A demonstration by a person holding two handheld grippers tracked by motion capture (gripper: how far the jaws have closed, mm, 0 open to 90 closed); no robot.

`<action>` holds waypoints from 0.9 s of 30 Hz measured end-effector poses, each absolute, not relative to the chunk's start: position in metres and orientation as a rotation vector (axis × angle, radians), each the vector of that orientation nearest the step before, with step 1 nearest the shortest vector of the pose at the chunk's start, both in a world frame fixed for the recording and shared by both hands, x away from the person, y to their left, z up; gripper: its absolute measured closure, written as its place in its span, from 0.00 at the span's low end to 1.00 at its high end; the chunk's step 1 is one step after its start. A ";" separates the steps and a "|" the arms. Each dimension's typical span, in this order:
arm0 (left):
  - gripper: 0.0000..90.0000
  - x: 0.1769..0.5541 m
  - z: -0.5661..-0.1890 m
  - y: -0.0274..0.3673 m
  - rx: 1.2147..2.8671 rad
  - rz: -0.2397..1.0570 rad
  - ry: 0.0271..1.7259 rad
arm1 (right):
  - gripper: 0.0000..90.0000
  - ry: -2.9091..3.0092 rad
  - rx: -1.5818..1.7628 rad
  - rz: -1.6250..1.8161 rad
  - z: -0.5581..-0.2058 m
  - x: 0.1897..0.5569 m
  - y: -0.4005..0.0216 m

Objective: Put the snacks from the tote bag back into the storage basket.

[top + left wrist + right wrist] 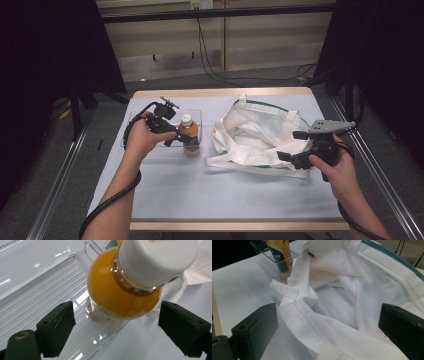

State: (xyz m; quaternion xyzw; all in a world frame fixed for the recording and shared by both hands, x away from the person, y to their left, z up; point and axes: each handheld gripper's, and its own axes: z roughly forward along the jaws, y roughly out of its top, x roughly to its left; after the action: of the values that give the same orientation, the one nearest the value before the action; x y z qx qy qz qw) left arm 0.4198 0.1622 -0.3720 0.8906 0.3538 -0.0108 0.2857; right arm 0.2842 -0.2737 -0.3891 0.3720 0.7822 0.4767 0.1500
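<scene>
Black jaws of your left gripper (116, 326) stand wide on either side of the bottle (125, 290) without touching it – its base blurs into the clear tray (37, 302), so you can't tell how it sits there. Seen from above, the bottle stands upright at the tray's right end, your left hand (142, 137) covering part of the tray. Your right gripper (328, 332) is open too, the white bag's (342, 305) rim loose between its jaws – the bag's inside is lost in folds.

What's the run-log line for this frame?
left gripper: open, at bottle in clear tray | right gripper: open, at white bag
</scene>
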 end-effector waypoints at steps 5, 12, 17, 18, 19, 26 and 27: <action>0.15 0.417 -0.375 0.169 2.330 -0.012 0.961 | 0.03 2.245 1.073 1.368 -0.389 0.284 -0.274; 0.14 0.407 -0.375 0.178 2.284 0.035 0.986 | 0.03 2.251 1.071 1.357 -0.390 0.284 -0.274; 0.14 0.401 -0.379 0.182 2.264 0.063 1.014 | 0.03 2.252 1.075 1.360 -0.390 0.284 -0.273; 0.14 0.397 -0.381 0.181 2.220 0.068 1.054 | 0.03 2.252 1.075 1.360 -0.390 0.284 -0.273; 0.14 0.398 -0.381 0.184 2.269 0.080 1.017 | 0.03 2.252 1.071 1.355 -0.390 0.284 -0.273; 0.14 0.392 -0.382 0.186 2.224 0.087 1.017 | 0.03 2.254 1.077 1.353 -0.392 0.284 -0.273; 0.14 0.392 -0.381 0.186 2.227 0.085 1.002 | 0.03 2.255 1.076 1.353 -0.392 0.284 -0.272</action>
State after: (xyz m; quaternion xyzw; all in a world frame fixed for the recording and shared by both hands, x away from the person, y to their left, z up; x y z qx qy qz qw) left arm 0.3916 0.1860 -0.3814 0.8564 0.3855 0.0327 0.3420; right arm 0.2843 -0.2725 -0.3919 0.3745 0.7846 0.4710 0.1495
